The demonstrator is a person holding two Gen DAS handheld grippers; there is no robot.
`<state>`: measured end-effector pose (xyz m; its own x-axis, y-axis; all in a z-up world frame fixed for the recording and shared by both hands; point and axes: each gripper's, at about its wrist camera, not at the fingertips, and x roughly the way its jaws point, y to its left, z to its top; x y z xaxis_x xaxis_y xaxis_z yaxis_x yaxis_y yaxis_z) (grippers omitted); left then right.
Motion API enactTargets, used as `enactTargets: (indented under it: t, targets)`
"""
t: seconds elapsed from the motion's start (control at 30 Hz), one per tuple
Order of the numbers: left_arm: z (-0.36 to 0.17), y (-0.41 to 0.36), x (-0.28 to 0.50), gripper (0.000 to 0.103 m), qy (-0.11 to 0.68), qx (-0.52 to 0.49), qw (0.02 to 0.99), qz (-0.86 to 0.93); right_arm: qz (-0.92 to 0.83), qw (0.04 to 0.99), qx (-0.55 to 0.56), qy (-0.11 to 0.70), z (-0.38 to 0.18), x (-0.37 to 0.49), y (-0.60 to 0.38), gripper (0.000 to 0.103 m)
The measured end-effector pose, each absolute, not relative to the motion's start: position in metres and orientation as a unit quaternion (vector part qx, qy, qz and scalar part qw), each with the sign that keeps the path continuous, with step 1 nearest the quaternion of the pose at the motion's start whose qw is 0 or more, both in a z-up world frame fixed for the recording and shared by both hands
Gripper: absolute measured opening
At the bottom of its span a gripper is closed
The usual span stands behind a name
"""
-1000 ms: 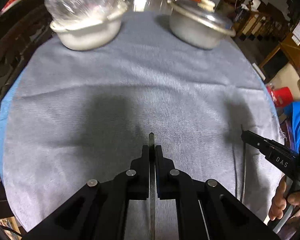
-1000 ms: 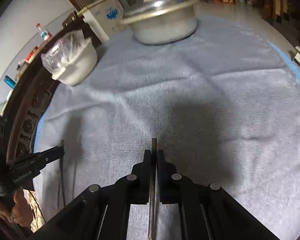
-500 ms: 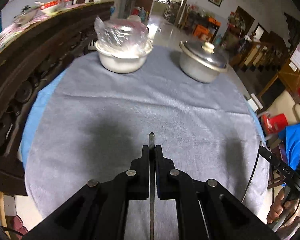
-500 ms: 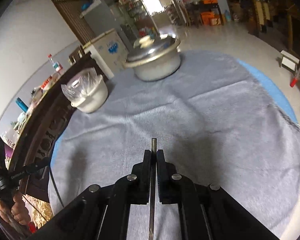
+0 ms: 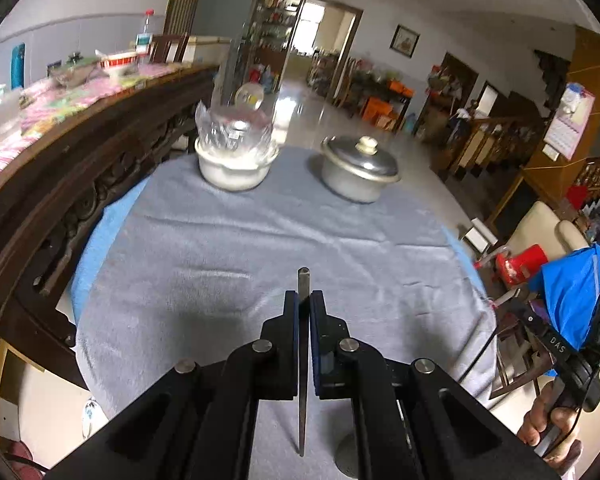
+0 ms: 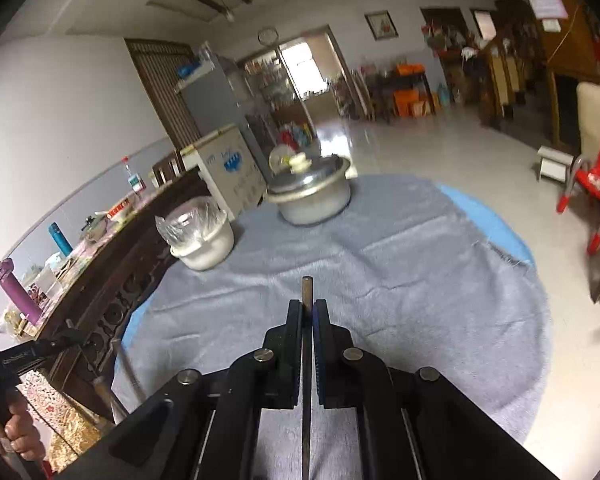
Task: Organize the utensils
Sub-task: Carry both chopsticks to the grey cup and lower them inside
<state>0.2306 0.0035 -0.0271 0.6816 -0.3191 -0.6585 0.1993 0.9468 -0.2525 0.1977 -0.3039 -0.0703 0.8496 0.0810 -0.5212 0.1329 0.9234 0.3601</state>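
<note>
Pinching one thin metal utensil each, the left gripper (image 5: 304, 308) and right gripper (image 6: 308, 314) hang above the grey tablecloth (image 5: 228, 248). The left's flat handle (image 5: 303, 280) and the right's rod-like handle (image 6: 307, 290) poke out past pressed-together jaws; their working ends are hidden. No holder or tray shows, only a plastic-covered white bowl (image 5: 234, 166) and lidded metal pot (image 5: 358, 172), so sorting seems barely underway.
</note>
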Motion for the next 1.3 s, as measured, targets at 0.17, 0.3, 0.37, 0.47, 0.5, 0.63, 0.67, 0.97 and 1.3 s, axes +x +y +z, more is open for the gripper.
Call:
enactTargets:
  t: [0.17, 0.3, 0.37, 0.47, 0.5, 0.63, 0.67, 0.97, 1.3]
  targets:
    - [-0.010, 0.004, 0.197, 0.005, 0.343, -0.076, 0.925, -0.144, -0.026, 0.954, 0.182, 0.237, -0.052, 0.169, -0.296, 0.006]
    - [0.002, 0.004, 0.185, 0.005, 0.329, -0.075, 0.930, -0.146, -0.030, 0.960, 0.177, 0.213, -0.037, 0.152, -0.294, 0.006]
    - [0.008, 0.004, 0.178, 0.005, 0.320, -0.074, 0.933, -0.144, -0.032, 0.963, 0.175, 0.202, -0.029, 0.145, -0.294, 0.006]
    - [0.016, 0.004, 0.170, 0.005, 0.311, -0.074, 0.936, -0.145, -0.037, 0.968, 0.168, 0.184, -0.017, 0.135, -0.292, 0.006]
    - [0.019, 0.003, 0.168, 0.005, 0.307, -0.073, 0.938, -0.146, -0.037, 0.969, 0.165, 0.179, -0.013, 0.133, -0.291, 0.006]
    - [0.034, 0.001, 0.156, 0.005, 0.290, -0.070, 0.943, -0.150, -0.040, 0.975, 0.149, 0.160, 0.004, 0.120, -0.285, 0.006]
    - [0.038, 0.000, 0.153, 0.005, 0.284, -0.068, 0.945, -0.151, -0.040, 0.976, 0.145, 0.156, 0.008, 0.117, -0.283, 0.006]
    - [0.061, -0.004, 0.125, 0.005, 0.251, -0.063, 0.952, -0.165, -0.032, 0.983, 0.118, 0.140, 0.032, 0.090, -0.268, 0.006]
    - [0.076, -0.013, 0.108, 0.005, 0.235, -0.061, 0.955, -0.173, -0.026, 0.987, 0.112, 0.112, 0.054, 0.062, -0.267, 0.006]
